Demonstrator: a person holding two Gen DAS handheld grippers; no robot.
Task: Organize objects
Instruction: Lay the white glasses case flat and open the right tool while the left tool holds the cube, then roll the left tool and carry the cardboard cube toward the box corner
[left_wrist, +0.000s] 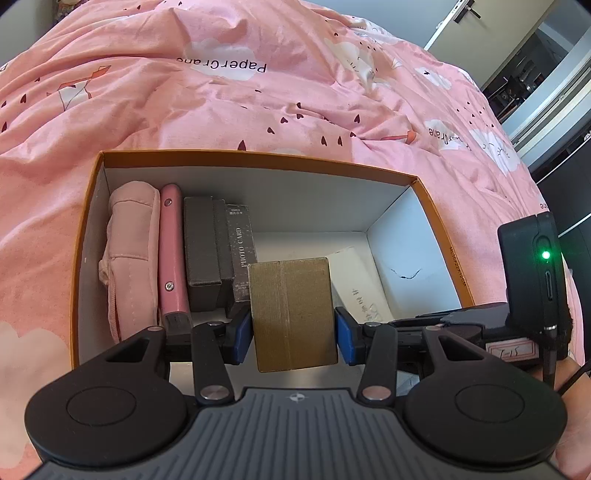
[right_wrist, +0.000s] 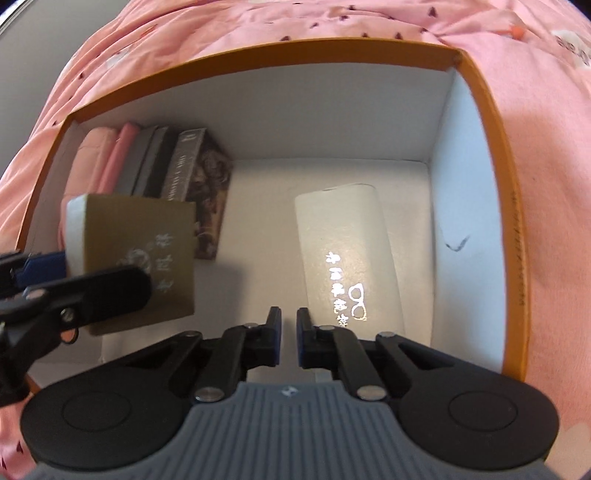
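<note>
Left tool (left_wrist: 294, 330) clamps gold box (left_wrist: 293, 314), hiding white case (right_wrist: 343, 254) partly.

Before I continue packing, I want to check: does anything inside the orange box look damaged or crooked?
Yes. The orange-rimmed cardboard box has a small dark tear or mark on its white right inner wall. The white rectangular case lies flat and slightly askew on the floor, unlike the items standing at the left.
</note>
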